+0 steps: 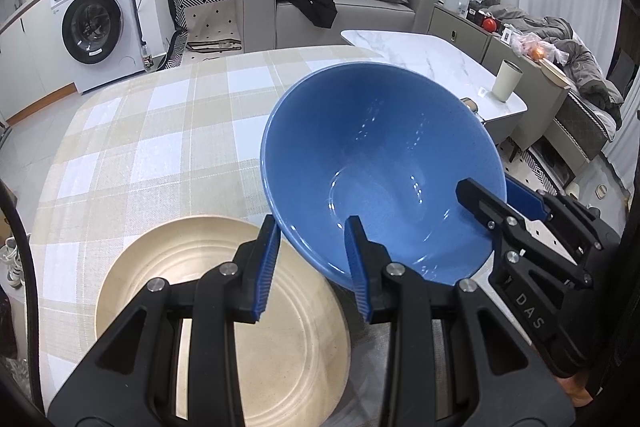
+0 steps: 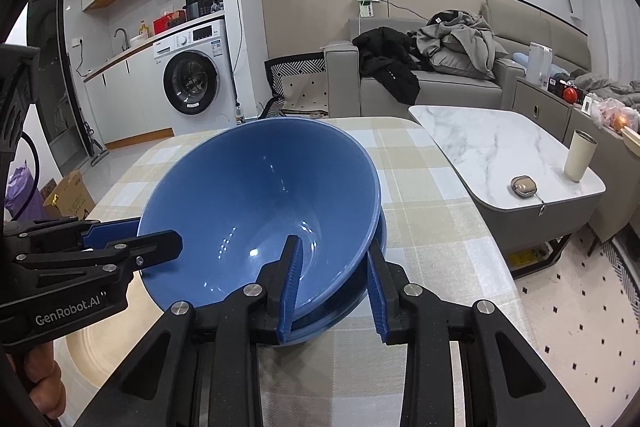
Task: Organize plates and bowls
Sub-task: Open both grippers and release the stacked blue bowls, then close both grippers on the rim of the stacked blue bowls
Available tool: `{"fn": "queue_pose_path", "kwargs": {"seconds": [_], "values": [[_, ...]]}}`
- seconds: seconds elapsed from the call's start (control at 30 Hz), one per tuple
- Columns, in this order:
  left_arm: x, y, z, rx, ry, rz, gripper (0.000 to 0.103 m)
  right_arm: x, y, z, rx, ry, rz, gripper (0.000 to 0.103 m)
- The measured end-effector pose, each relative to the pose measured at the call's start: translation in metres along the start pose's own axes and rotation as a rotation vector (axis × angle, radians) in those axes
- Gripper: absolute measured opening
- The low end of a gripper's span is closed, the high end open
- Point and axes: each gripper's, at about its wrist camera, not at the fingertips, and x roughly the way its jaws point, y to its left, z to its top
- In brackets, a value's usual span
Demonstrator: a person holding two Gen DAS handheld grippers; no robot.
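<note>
I hold the blue bowl (image 1: 380, 163) tilted over the checked tablecloth (image 1: 160, 131), my left gripper (image 1: 314, 267) pinching its near rim, my right gripper (image 2: 334, 283) straddling the opposite rim, its pads barely apart. The beige plate (image 1: 224, 307) lies beside it, under my left gripper.

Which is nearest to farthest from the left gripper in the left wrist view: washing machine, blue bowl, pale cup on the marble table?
From the left gripper:
1. Blue bowl: its rim sits between the fingers, right of centre.
2. Pale cup: on the marble table, far right.
3. Washing machine: against the wall, far left.
</note>
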Motion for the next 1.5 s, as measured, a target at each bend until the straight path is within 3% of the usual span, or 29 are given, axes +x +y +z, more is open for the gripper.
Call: {"fn": "queue_pose_path", "kwargs": {"seconds": [0.33,0.73,0.87,1.03,1.2,1.27,1.3,1.5], "values": [[0.008,0.000,-0.003,0.008,0.016,0.007,0.030,0.000,0.002,-0.001,-0.001,0.004,0.000,0.035],[0.017,0.008,0.002,-0.008,0.054,-0.019,0.031,-0.013,-0.017,0.004,0.041,-0.024,0.048,0.052],[0.013,0.016,0.007,-0.008,0.055,-0.099,0.050,-0.014,-0.033,0.005,0.100,-0.013,0.096,0.082],[0.001,0.016,0.016,0.007,0.008,-0.115,0.077,-0.014,-0.055,0.006,0.191,-0.010,0.139,0.089],[-0.002,0.019,0.026,-0.021,-0.009,-0.120,0.083,-0.006,-0.067,0.003,0.235,0.018,0.146,0.094],[0.001,0.020,0.028,-0.026,-0.010,-0.118,0.099,-0.002,-0.068,0.001,0.241,0.019,0.147,0.098],[0.003,0.021,0.030,-0.033,-0.007,-0.120,0.102,-0.001,-0.069,-0.001,0.246,0.016,0.150,0.100],[0.023,0.033,0.031,-0.094,0.023,-0.153,0.102,0.011,-0.074,-0.008,0.288,0.026,0.166,0.101]]}}
